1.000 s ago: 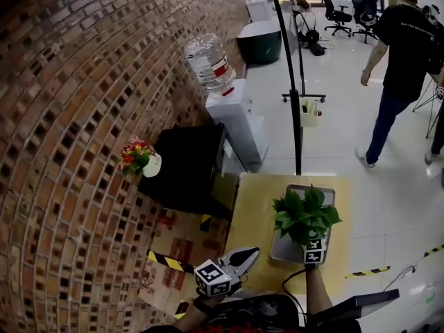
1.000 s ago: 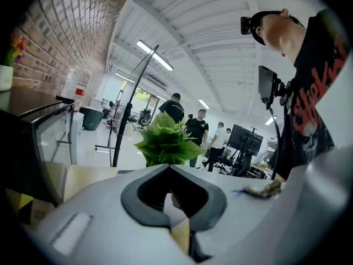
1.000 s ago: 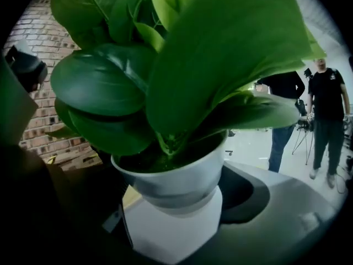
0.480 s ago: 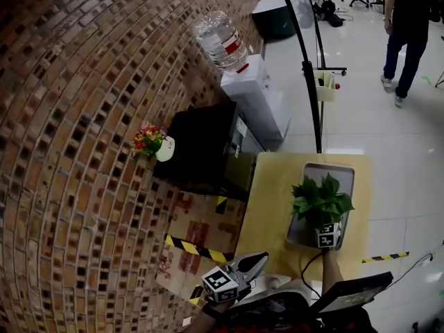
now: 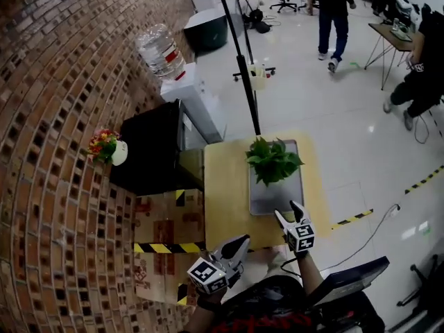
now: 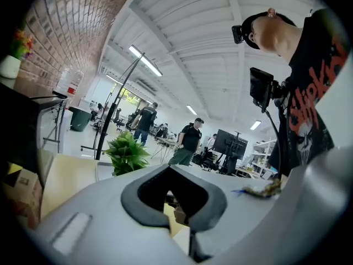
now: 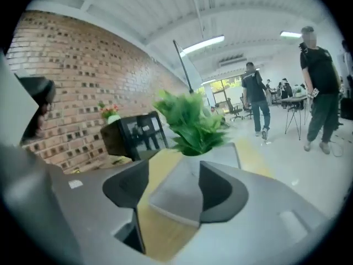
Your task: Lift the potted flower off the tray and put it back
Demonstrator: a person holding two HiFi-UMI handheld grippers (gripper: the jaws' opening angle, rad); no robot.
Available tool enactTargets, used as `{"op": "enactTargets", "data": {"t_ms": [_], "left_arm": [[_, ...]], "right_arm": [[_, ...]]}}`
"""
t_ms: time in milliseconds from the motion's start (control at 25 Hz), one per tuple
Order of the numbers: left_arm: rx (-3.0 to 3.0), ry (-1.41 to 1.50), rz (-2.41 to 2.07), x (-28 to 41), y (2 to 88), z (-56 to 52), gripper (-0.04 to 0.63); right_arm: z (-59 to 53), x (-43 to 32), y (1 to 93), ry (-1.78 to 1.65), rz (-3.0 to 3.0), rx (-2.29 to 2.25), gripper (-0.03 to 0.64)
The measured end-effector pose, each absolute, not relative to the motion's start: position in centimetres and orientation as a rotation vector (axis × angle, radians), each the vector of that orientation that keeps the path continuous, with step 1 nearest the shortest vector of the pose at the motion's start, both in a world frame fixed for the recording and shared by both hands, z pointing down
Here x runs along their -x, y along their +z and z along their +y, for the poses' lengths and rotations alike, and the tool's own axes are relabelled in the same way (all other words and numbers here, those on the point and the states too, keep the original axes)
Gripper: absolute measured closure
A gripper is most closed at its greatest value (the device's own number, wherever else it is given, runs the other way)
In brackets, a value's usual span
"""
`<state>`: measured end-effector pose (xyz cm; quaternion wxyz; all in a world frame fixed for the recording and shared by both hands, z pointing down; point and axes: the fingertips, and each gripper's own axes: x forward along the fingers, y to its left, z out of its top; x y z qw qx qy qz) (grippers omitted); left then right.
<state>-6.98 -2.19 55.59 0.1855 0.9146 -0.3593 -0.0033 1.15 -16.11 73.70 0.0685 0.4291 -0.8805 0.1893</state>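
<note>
So it's a small square table [image 5: 223, 193] with a pale yellowish wood top, parked on a shiny light floor [image 5: 333, 103], with its left side right up against a black cabinet [image 5: 149, 148]. The only thing sitting directly on it is a flat grey tray [image 5: 277, 198], long way running near to far. The tray's on the right half, its far end about at the table's far edge, with yellow top showing left and right.

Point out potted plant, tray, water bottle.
potted plant [image 5: 272, 159], head view, leaves at its middle.
tray [image 5: 274, 198], head view, bare near half.
water bottle [image 5: 159, 50], head view, bottle body.
</note>
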Motion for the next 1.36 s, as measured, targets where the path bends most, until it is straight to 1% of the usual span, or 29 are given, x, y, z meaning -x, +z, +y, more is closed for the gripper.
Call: {"op": "enactTargets", "data": {"t_ms": [80, 200, 360, 520, 680, 880, 1040, 1200, 1360], "left_arm": [[-2.614, -0.055, -0.975, 6.9, 55.5, 0.6, 0.598], [-2.659, -0.119, -0.901, 6.6, 54.0, 4.9, 0.598], [-2.667, -0.214, -0.768, 4.7, 52.0, 11.6, 0.598], [-2.677, -0.23, -0.688, 2.8, 50.2, 17.6, 0.598], [-2.722, -0.244, -0.667, 2.8, 49.3, 20.5, 0.598], [-2.756, -0.22, -0.771, 3.2, 47.9, 19.3, 0.598], [-2.776, -0.149, -0.825, 2.7, 49.7, 16.9, 0.598], [-2.857, -0.195, -0.754, -1.9, 49.0, 15.6, 0.598], [-2.996, -0.223, -0.568, -8.7, 44.4, 13.5, 0.595]], "right_arm": [[-11.6, -0.6, 68.9, 0.469, -2.738, -1.288, 0.454], [-4.2, 0.7, 61.5, 0.262, -2.835, -1.264, 0.613], [5.8, 1.1, 53.9, 0.15, -2.853, -1.236, 0.615], [12.7, 0.7, 51.7, 0.162, -2.845, -1.217, 0.615], [16.3, 0.3, 50.7, 0.156, -2.858, -1.231, 0.615], [15.5, -0.5, 50.3, 0.163, -2.9, -1.18, 0.615], [12.6, -0.2, 52.0, 0.171, -2.975, -1.108, 0.615], [10.6, -3.9, 51.5, 0.119, -3.01, -1.074, 0.615], [7.7, -10.7, 46.8, 0.025, -2.994, -1.193, 0.615]]}}
